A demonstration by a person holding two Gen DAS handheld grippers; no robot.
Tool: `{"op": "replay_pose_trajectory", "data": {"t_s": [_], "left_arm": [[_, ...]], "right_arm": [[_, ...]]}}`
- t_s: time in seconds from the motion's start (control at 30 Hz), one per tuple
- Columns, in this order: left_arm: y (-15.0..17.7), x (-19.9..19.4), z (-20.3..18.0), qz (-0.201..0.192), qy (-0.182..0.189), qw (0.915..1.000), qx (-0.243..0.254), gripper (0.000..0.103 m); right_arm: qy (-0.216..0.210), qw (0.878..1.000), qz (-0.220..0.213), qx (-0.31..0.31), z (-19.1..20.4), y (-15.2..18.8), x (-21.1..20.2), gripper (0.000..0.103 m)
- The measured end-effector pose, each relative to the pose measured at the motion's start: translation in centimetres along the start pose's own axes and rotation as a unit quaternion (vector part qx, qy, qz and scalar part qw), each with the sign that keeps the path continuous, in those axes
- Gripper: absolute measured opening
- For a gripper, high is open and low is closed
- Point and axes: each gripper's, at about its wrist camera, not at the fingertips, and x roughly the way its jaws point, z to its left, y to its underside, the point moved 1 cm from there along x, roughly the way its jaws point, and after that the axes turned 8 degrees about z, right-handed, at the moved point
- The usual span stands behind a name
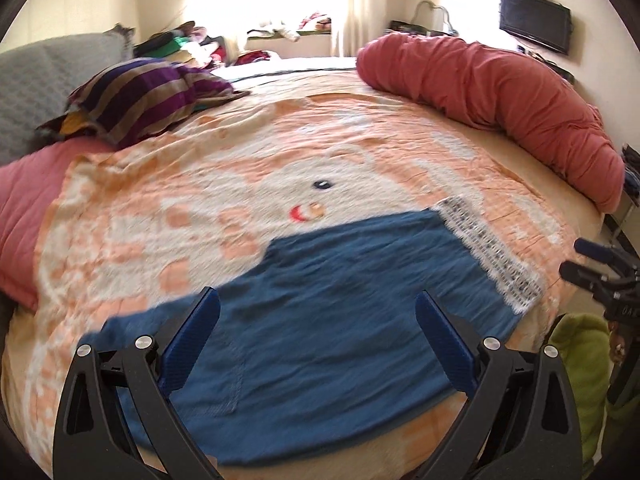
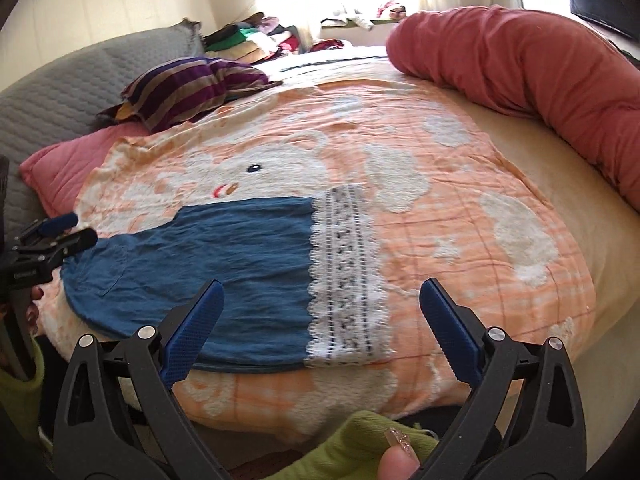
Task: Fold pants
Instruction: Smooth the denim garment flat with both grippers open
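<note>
Fingers [image 1: 192, 340] of the left gripper [image 1: 318, 344] and right gripper [image 2: 320, 332] stand spread, pinching nothing, likely just released. The 1 blue pants [image 2: 208, 256], folded flat, lace hem [image 2: 348, 276] rightward, lie on the bunny blanket [image 2: 460, 240]; beyond the pants, 1 striped pillow [image 2: 188, 88], 1 red bolster [image 2: 520, 52].

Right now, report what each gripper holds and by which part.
Nothing is held. The left gripper and right gripper both stand open above the blue pants, which lie flat on the bed's blanket.
</note>
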Motion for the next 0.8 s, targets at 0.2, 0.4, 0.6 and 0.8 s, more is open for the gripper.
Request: {"op": "replay_pose_trajectory", "data": {"t_s": [0.2, 0.4, 0.6, 0.8], "left_arm": [[-3.0, 1.9, -3.3, 0.003, 0.019, 0.9993, 0.033, 0.098], [-5.0, 4.6, -6.5, 0.024, 0.038, 0.9969, 0.065, 0.099], [-6.2, 8.0, -9.2, 0.050, 0.058, 0.9924, 0.096, 0.099], [-7.2, 12.0, -10.7, 0.075, 0.045, 0.9891, 0.119, 0.099]], "right_arm": [[0.004, 1.000, -0.003, 0.026, -1.7, 0.1, 0.0, 0.093], [-0.006, 0.999, 0.006, 0.047, -2.6, 0.4, 0.8, 0.093], [-0.018, 0.997, 0.033, 0.060, -2.7, 0.9, 2.4, 0.093], [-0.027, 0.995, 0.059, 0.072, -2.6, 1.5, 4.4, 0.093]]}}
